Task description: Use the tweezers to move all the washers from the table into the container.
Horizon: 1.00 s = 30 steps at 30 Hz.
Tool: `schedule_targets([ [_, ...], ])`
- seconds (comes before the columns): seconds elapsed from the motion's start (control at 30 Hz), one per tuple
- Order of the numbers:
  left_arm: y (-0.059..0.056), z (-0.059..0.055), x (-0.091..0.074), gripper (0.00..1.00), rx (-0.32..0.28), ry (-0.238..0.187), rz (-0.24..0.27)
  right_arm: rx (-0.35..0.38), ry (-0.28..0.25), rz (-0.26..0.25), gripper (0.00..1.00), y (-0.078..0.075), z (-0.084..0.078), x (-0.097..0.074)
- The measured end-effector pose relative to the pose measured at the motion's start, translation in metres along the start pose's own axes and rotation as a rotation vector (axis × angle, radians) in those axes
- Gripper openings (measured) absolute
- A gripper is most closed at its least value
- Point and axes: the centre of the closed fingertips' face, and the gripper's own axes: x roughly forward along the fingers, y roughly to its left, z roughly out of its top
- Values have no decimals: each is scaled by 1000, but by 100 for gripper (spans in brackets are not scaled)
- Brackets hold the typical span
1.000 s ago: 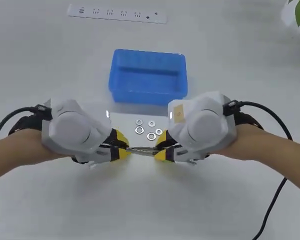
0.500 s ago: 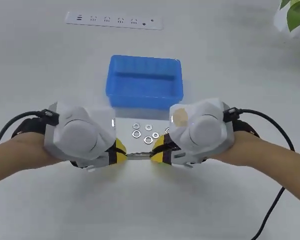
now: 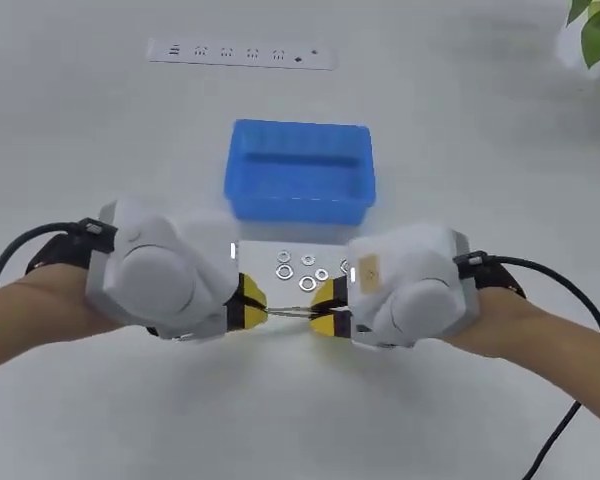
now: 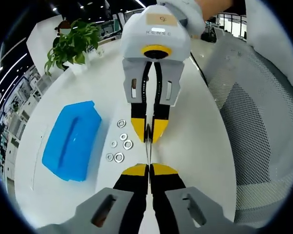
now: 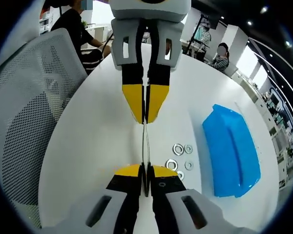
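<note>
Tweezers (image 3: 292,312) in both left gripper (image 3: 250,303) and right gripper (image 3: 327,307), jaws tight on each end; washers (image 3: 308,272) nearby

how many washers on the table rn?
6 washers, one loose cluster on the table between the blue container and the tweezers. One is partly hidden by the right gripper in the head view; more may be.

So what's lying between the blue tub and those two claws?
A loose cluster of washers, nearer the left gripper and right gripper than the container; the head view shows it.
</note>
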Motion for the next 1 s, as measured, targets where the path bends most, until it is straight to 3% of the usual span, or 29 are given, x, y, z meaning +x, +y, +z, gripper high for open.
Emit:
schedule_targets([
  [0.1, -1, 11, -6, 4, 19, -13, 6, -1, -64, -12, 8, 0, 4, -4],
  [0.17, -2, 20, -9, 4, 30, -27, 10, 44, -117, -22, 8, 0, 5, -8],
  [0.4, -1, 49, -11, 4, 73, -66, 12, 64, -178, -56, 8, -2, 4, -17],
  [0.63, -4, 78, -5, 4, 90, -138, 3, 70, -206, -98, 8, -2, 0, -26],
  [1.0, -1, 98, 4, 5, 86, -219, -2, 102, -218, -103, 7, -4, -5, -31],
])
